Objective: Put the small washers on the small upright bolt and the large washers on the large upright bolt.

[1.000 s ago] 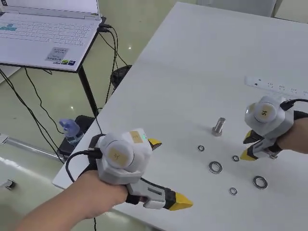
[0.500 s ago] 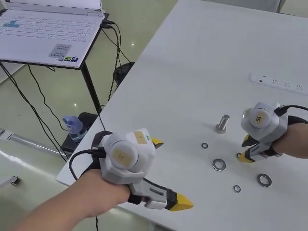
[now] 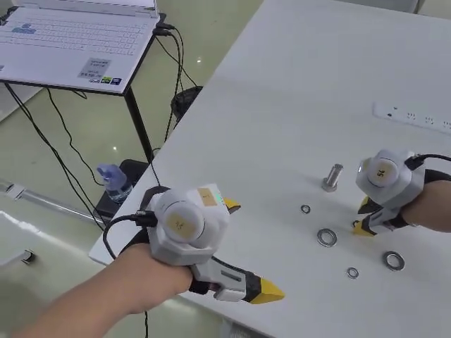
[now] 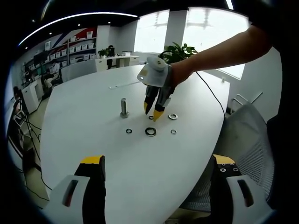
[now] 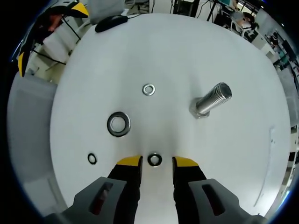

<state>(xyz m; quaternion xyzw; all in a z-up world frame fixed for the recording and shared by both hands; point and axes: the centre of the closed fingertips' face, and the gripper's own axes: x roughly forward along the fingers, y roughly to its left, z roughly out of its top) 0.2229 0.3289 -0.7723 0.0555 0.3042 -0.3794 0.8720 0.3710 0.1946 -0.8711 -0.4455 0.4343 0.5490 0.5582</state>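
On the white counter (image 3: 296,105) a single bolt (image 3: 331,176) stands upright on its head, with washers scattered loose just in front of it. The right hand-held gripper (image 3: 364,216) points down at the counter beside the bolt, its tips close to the surface. Its own view shows the jaws released, with a narrow gap between them. A small washer (image 5: 154,159) lies flat in that gap, with a sliver of counter showing on either side, so it is not pinched.

Further out in that view lie a large washer (image 5: 118,124), another small washer (image 5: 148,89) nearer the bolt, and a third small washer (image 5: 92,158) off to the left of the jaws. In the head view a second large washer (image 3: 394,260) lies on the near side of the right hand-held gripper, apart from the others. Every washer seen lies flat on the counter, clear of the bolt.

The left hand-held gripper (image 3: 248,248) is held at the near edge of the counter, well apart from the bolt and the washers. Its jaws are spread wide and hold nothing.

Toward the far side of the counter lies a white power strip (image 3: 412,118). Off to the left of the counter an open laptop (image 3: 70,39) sits on a stand, with a spray bottle (image 3: 113,182) on the floor below it.
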